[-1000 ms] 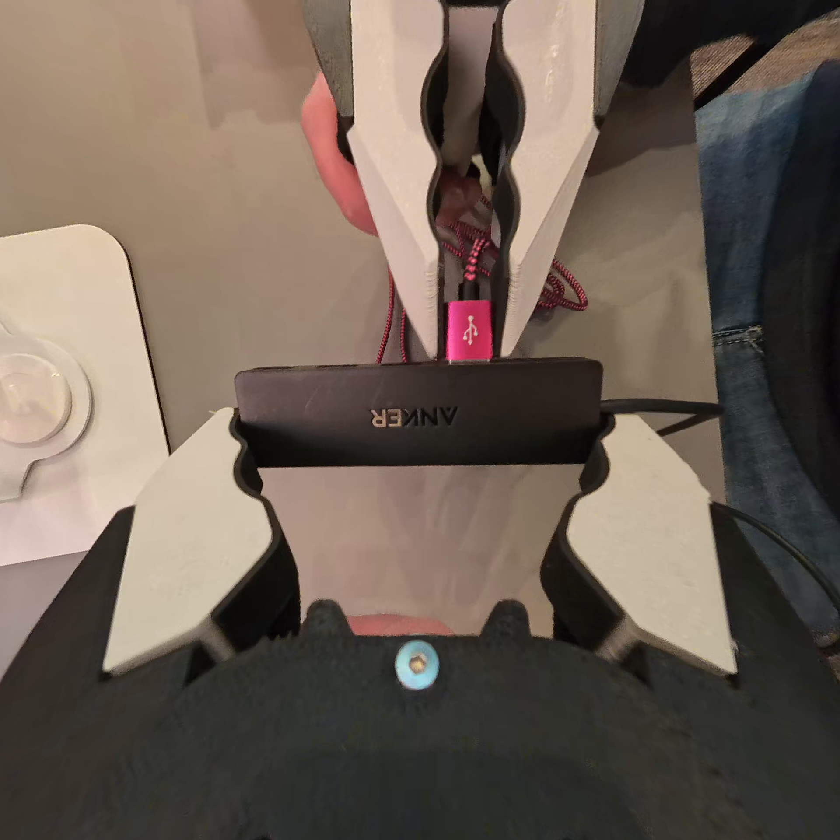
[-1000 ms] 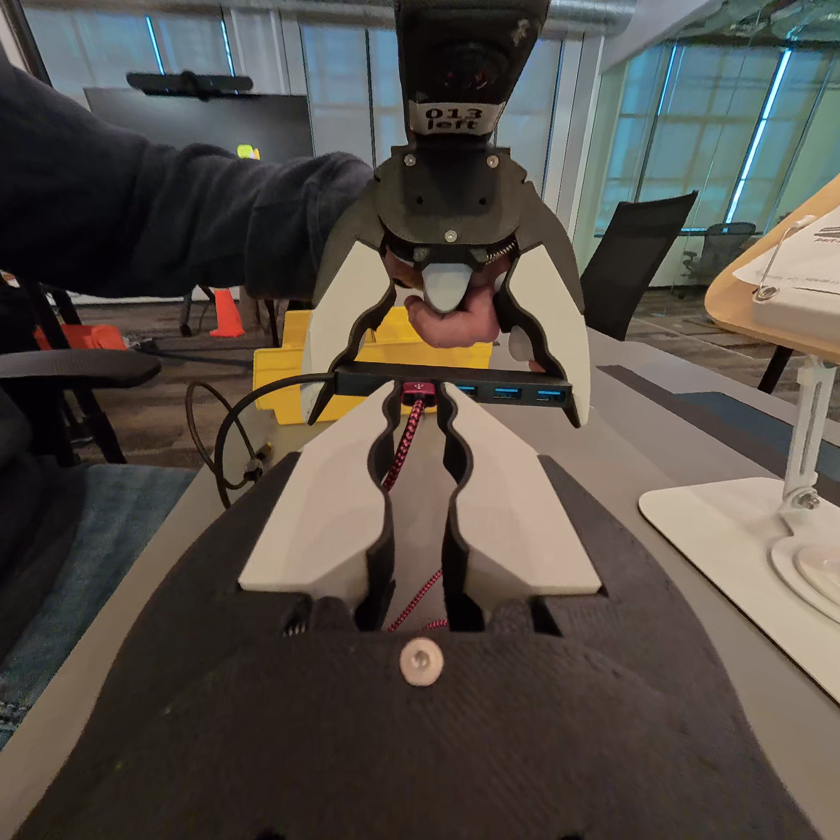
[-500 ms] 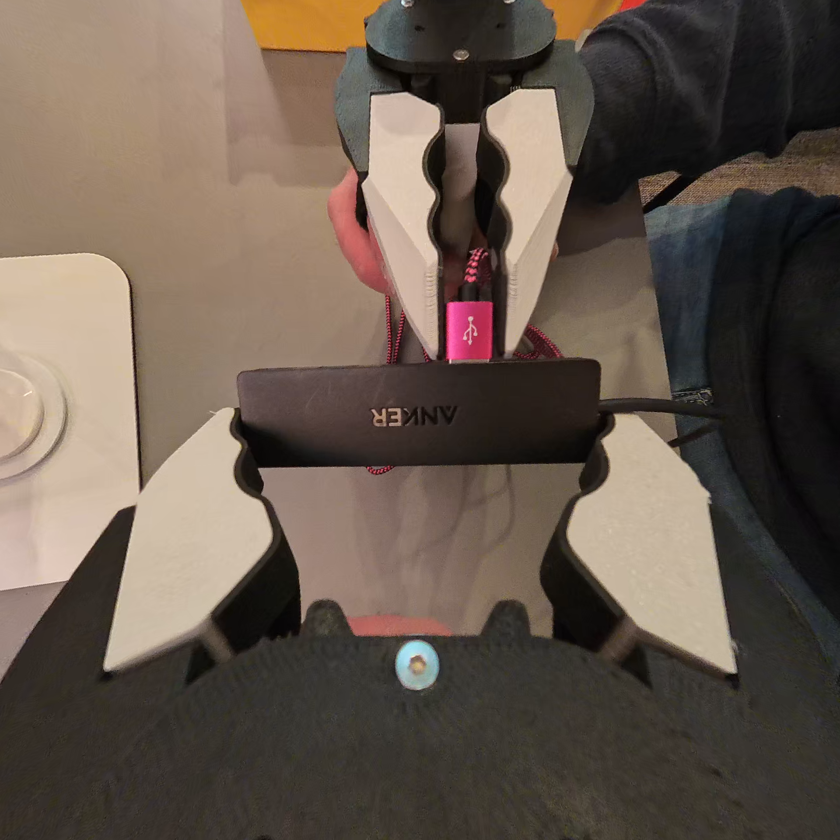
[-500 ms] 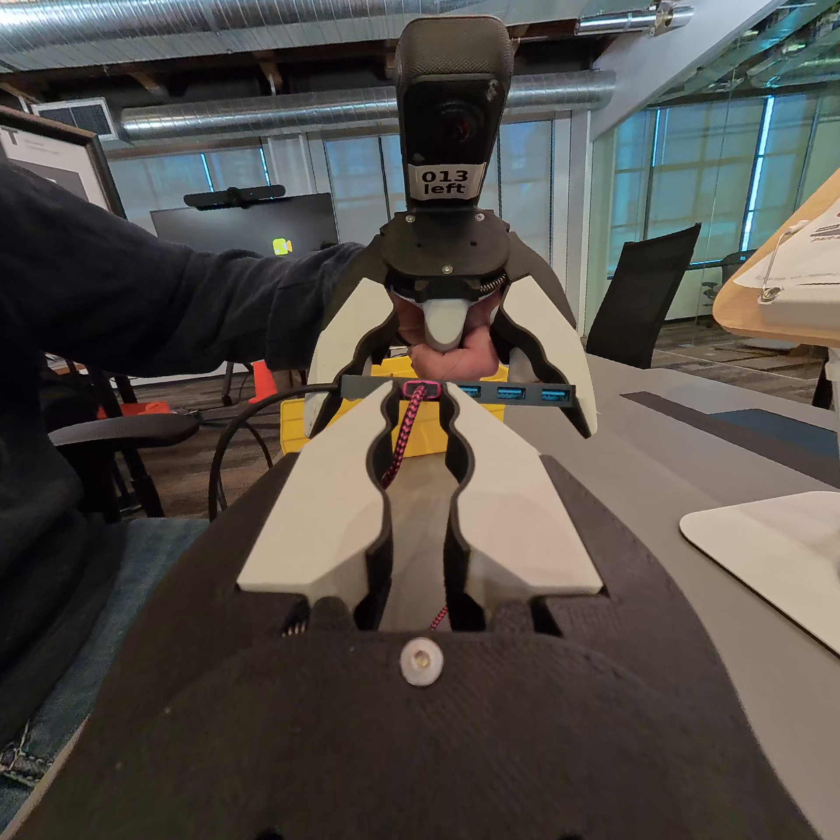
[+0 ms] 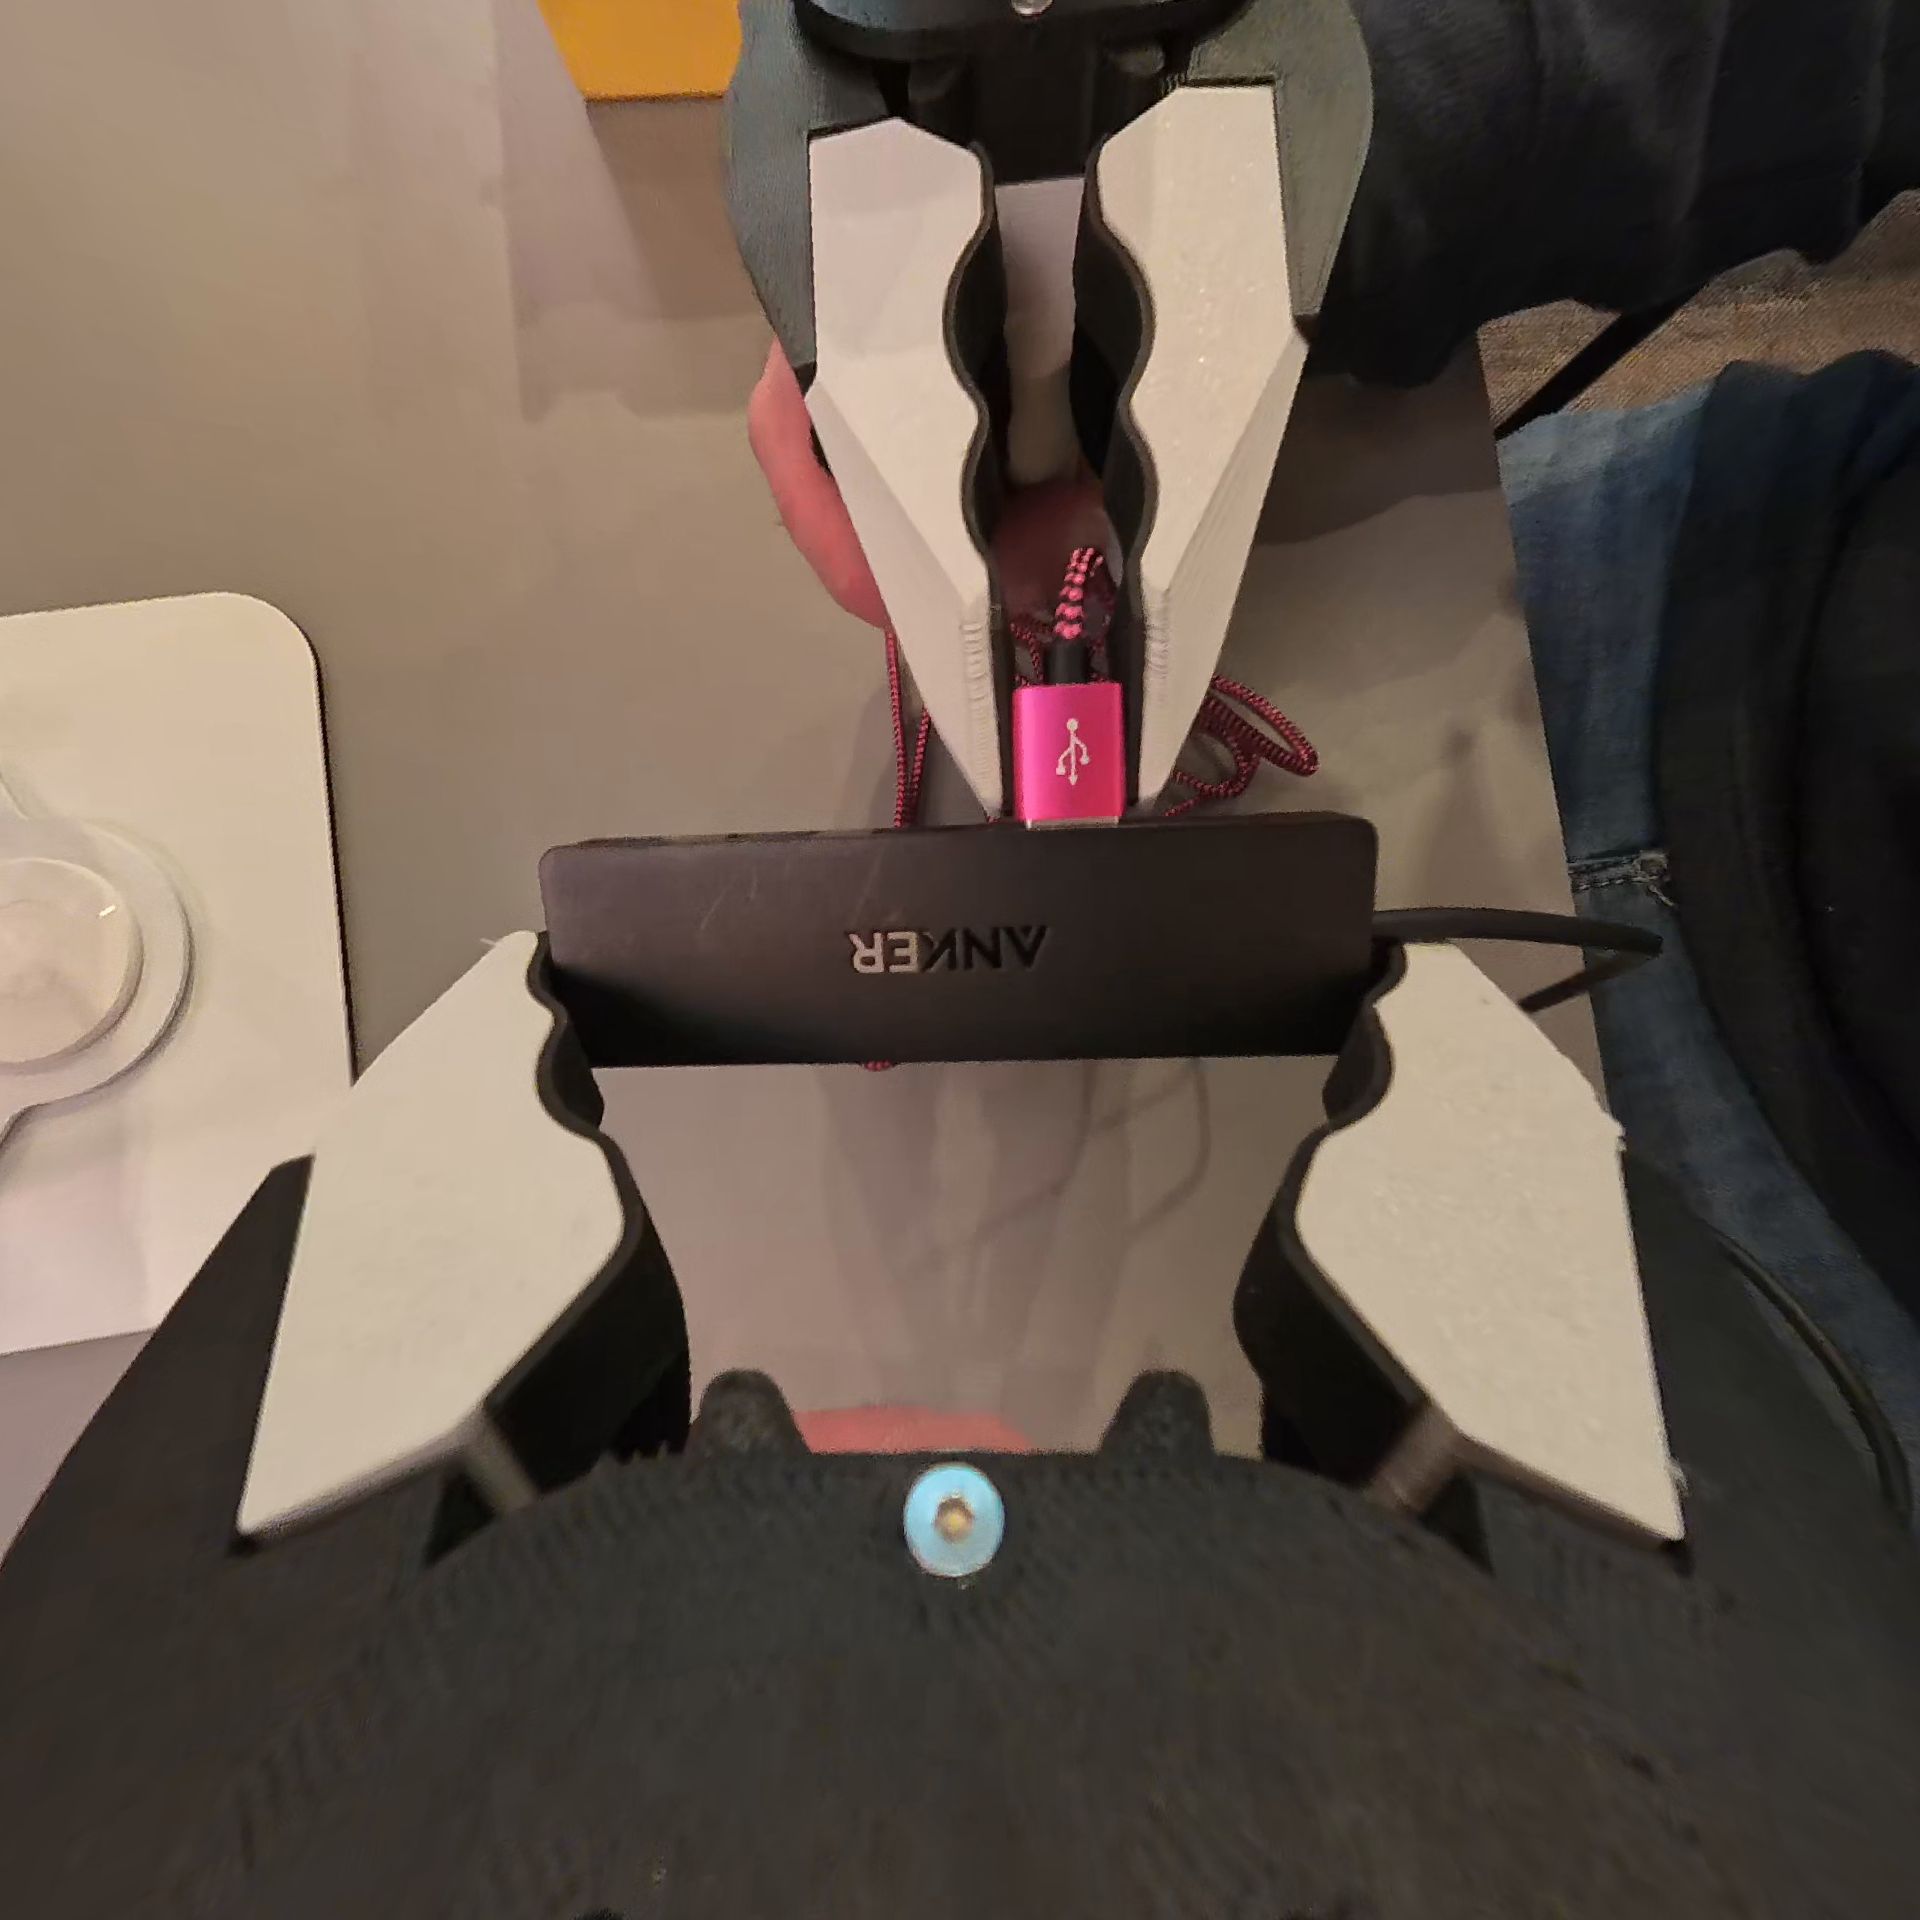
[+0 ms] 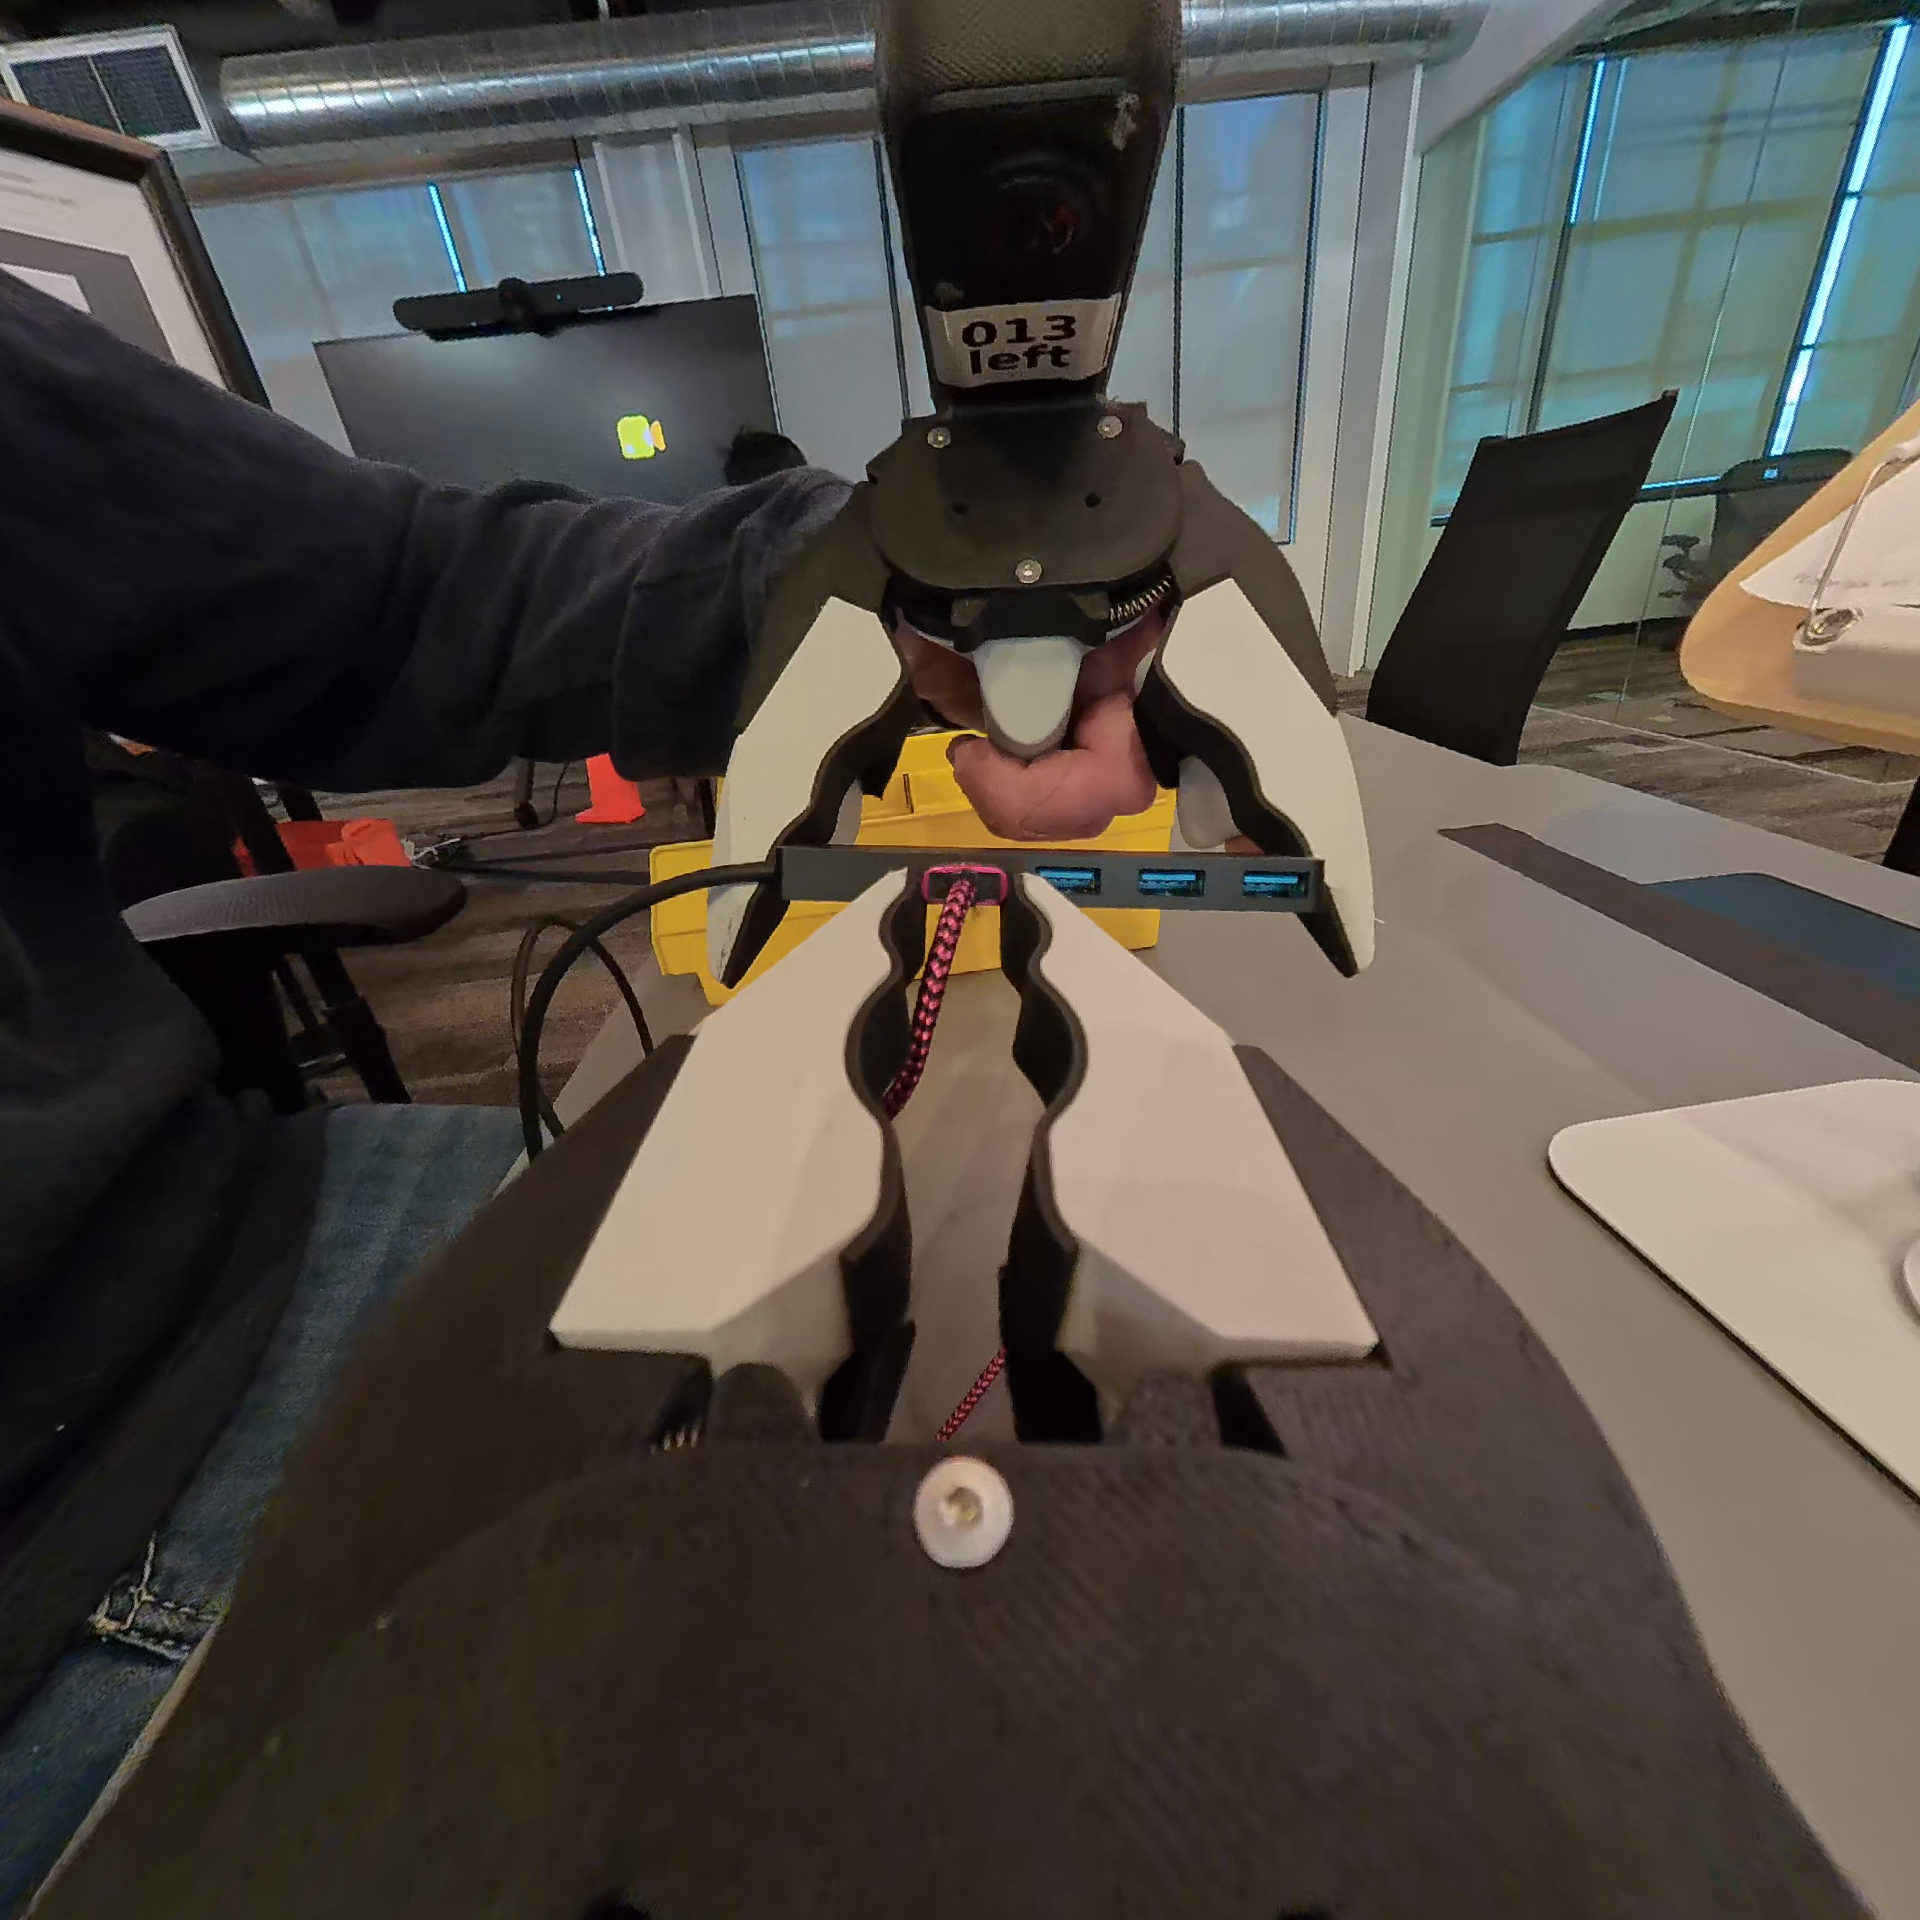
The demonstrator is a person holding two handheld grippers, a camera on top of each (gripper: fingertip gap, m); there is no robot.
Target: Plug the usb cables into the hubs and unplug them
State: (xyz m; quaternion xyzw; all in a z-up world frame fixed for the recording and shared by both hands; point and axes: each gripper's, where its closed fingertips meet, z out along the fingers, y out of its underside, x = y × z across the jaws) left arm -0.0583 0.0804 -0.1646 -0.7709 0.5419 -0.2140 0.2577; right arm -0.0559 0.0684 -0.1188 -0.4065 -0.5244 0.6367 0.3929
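Observation:
A black USB hub (image 5: 727,935) is held level above the grey table (image 5: 416,364), clamped end to end by my left gripper (image 5: 961,966). A pink USB plug (image 5: 1068,756) sits in the hub's port nearest the hub's black cord. My right gripper (image 5: 1068,800) is shut on the plug, one fingertip on each side. In the right wrist view my right gripper (image 6: 961,888) points at the hub (image 6: 842,873), which shows three free blue ports. The left gripper (image 6: 1044,883) faces me there. The pink braided cable (image 6: 940,987) runs back between my fingers.
A white flat base plate (image 5: 156,831) lies on the table left of the hub; it also shows in the right wrist view (image 6: 1766,1195). The hub's black cord (image 6: 561,966) hangs off the table edge. A yellow bin (image 6: 686,904) and a black chair (image 6: 1507,582) stand behind. Only a small space, under 4 cm, lies between the two pairs of fingers.
Both grips have held and the plug has stayed in the hub. The right gripper's view has tilted upward, and the two grippers have shifted slightly together.

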